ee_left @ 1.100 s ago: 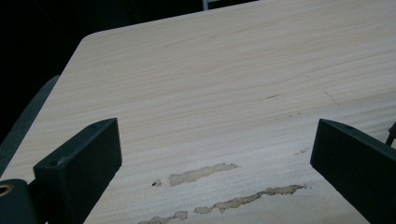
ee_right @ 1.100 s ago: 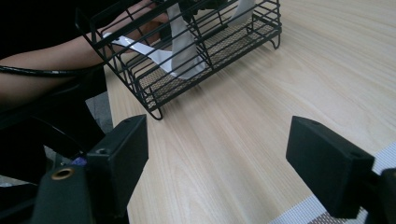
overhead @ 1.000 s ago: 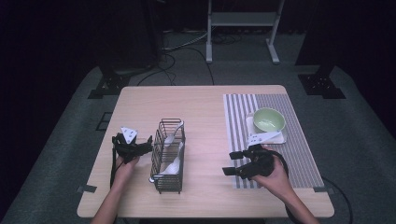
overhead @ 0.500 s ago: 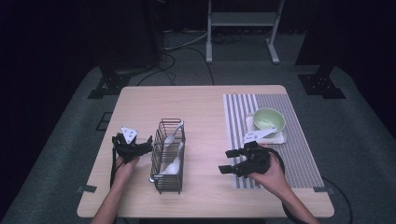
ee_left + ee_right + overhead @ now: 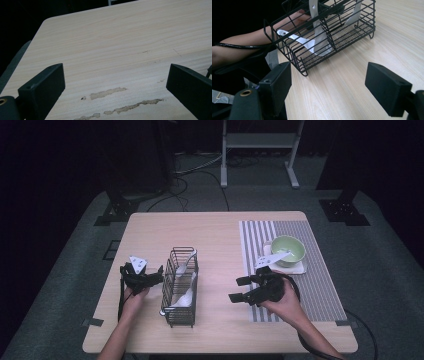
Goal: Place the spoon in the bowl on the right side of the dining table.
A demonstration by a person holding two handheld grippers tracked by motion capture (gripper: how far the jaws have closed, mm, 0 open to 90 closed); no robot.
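Note:
A black wire basket (image 5: pixel 180 287) stands at the table's front middle with white spoons (image 5: pixel 186 290) in it. My left gripper (image 5: pixel 142 272) sits just left of the basket, open wide over bare wood (image 5: pixel 115 82). Right of the basket, my right gripper (image 5: pixel 236 289) is open, its jaws turned toward the basket. In the right gripper view the jaws (image 5: pixel 332 82) frame bare table, with the basket (image 5: pixel 324 32) and its spoons (image 5: pixel 319 37) a short way ahead. A green bowl (image 5: pixel 288 249) rests on a white coaster on the striped placemat (image 5: pixel 320 270).
The wooden table (image 5: pixel 215 235) has pale smears (image 5: pixel 107 93) near my left gripper. The person's left forearm (image 5: pixel 242 47) lies behind the basket. Cables trail off the front edge. A metal stand (image 5: pixel 260 150) and dark floor lie beyond the table.
My right gripper has slid a little left off the placemat toward the basket, still open. The left gripper and the basket have not moved.

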